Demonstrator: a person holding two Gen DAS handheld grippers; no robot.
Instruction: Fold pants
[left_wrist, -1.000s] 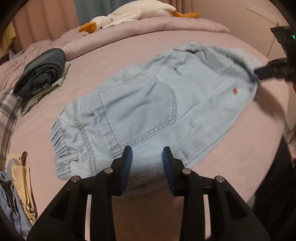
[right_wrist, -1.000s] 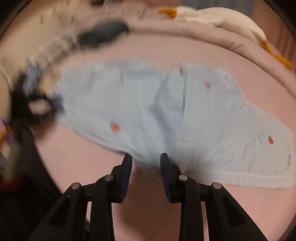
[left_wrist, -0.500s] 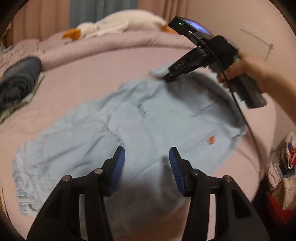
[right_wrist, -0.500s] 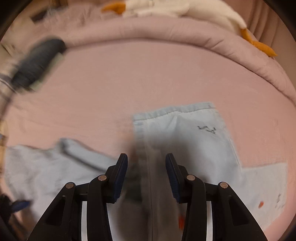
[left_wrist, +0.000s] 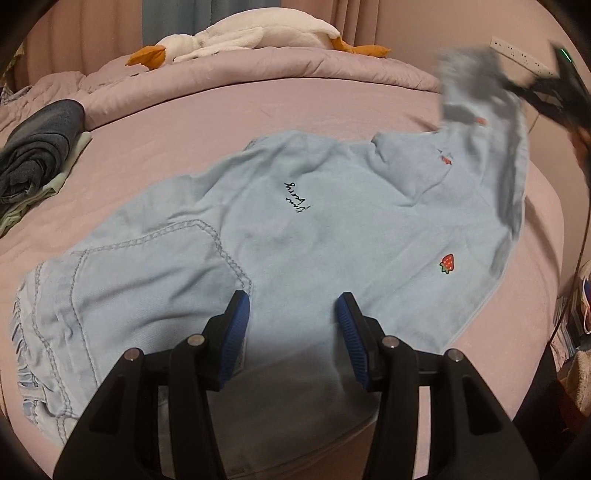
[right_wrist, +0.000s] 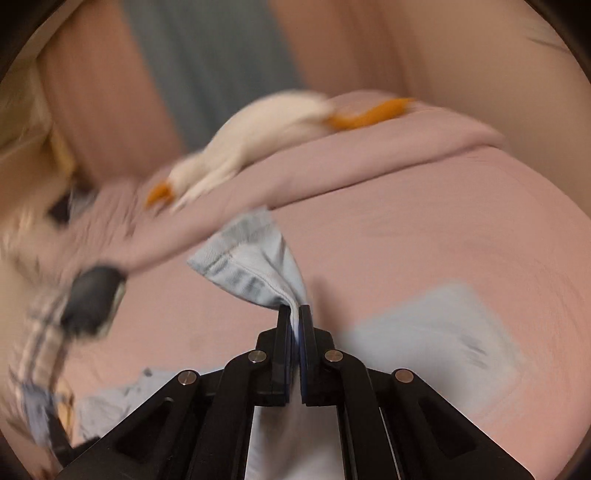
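Light blue denim pants (left_wrist: 303, 236) with strawberry patches lie spread on the pink bed (left_wrist: 177, 125). My left gripper (left_wrist: 293, 321) is open and hovers just above the middle of the pants, near the back pocket. My right gripper (right_wrist: 294, 314) is shut on the hem of a pant leg (right_wrist: 255, 273) and holds it raised off the bed. In the left wrist view the right gripper (left_wrist: 554, 92) shows blurred at the upper right, with the lifted leg end (left_wrist: 476, 85) hanging from it.
A white goose plush (left_wrist: 251, 37) lies on the rolled duvet at the bed's far side. A dark folded garment stack (left_wrist: 40, 147) sits at the left. The bed edge drops off at the right, with bags (left_wrist: 580, 314) on the floor.
My right gripper has shut on the pant leg hem and lifted it up off the bed. My left gripper stays open over the pants and has shifted slightly.
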